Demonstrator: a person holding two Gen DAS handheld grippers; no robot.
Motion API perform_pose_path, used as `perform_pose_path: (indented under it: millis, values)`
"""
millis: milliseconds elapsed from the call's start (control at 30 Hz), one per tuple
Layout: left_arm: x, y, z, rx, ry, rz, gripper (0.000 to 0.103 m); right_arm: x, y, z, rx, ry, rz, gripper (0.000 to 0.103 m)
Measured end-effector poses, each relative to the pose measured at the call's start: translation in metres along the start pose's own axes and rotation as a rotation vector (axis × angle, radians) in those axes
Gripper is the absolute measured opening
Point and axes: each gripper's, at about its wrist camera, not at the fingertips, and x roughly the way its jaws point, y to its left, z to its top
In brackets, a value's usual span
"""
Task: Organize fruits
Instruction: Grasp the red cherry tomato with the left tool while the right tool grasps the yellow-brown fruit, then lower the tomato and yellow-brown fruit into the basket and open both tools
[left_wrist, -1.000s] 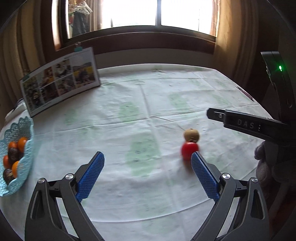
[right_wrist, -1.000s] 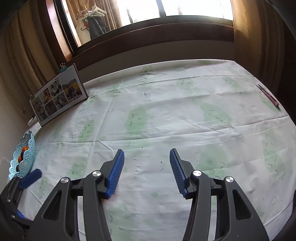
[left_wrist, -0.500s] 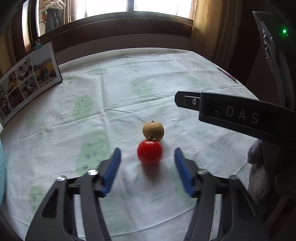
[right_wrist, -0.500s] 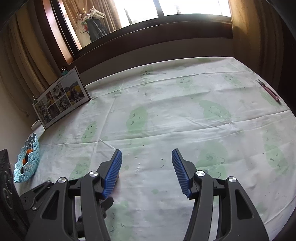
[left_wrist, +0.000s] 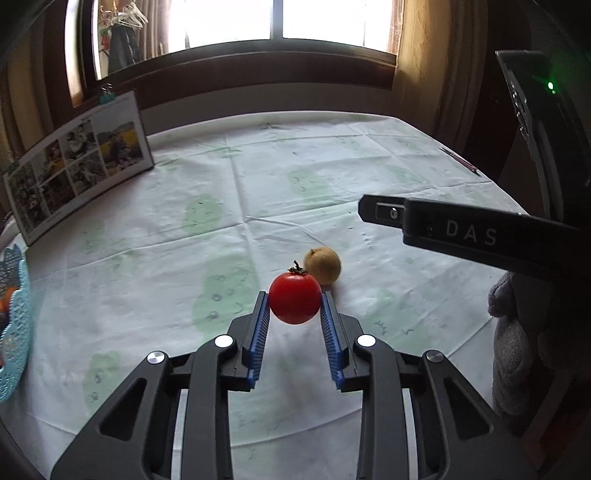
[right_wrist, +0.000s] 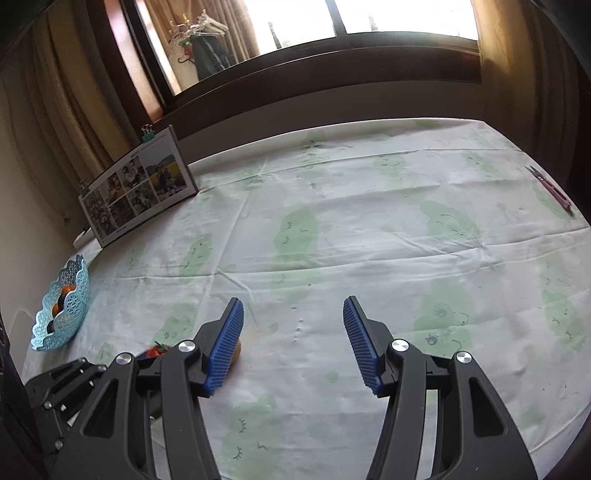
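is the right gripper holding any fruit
No, the right gripper has its jaws spread wide with only bare tablecloth between them.

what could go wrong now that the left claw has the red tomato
1. The left claw grips the red tomato only at the tips of its blue pads, so it might slip out during the carry.
2. The brown fruit sits right behind the tomato, seemingly touching it; lifting may nudge it into a roll.
3. The blue basket at the far left edge already holds fruit, so a careless drop could bounce out.
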Motion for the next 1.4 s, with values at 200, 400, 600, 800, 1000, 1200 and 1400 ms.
perform_pose_path:
  millis: [200, 400, 600, 800, 1000, 1200, 1400]
  values:
    - [-0.021, 0.025, -0.003, -0.046, -0.045, 0.083, 0.029, 0.004, 0.022, -0.009, -0.079, 0.027, 0.057, 0.057]
    - [-0.032, 0.049, -0.004, -0.112, -0.065, 0.111, 0.029, 0.018, 0.044, -0.020, -0.166, 0.090, 0.084, 0.054]
    - [-0.039, 0.063, -0.008, -0.152, -0.075, 0.126, 0.029, 0.031, 0.057, -0.026, -0.228, 0.140, 0.054, 0.031]
    - [-0.048, 0.074, -0.011, -0.171, -0.087, 0.143, 0.029, 0.026, 0.056, -0.021, -0.208, 0.112, 0.039, 0.026]
    - [-0.064, 0.095, -0.014, -0.198, -0.123, 0.203, 0.029, 0.018, 0.073, -0.014, -0.213, 0.081, 0.058, 0.026]
    - [-0.085, 0.133, -0.020, -0.259, -0.157, 0.279, 0.029, 0.017, 0.102, -0.013, -0.244, 0.072, 0.085, 0.026]
    - [-0.105, 0.180, -0.032, -0.342, -0.174, 0.369, 0.029, 0.021, 0.128, -0.014, -0.266, 0.074, 0.110, 0.026]
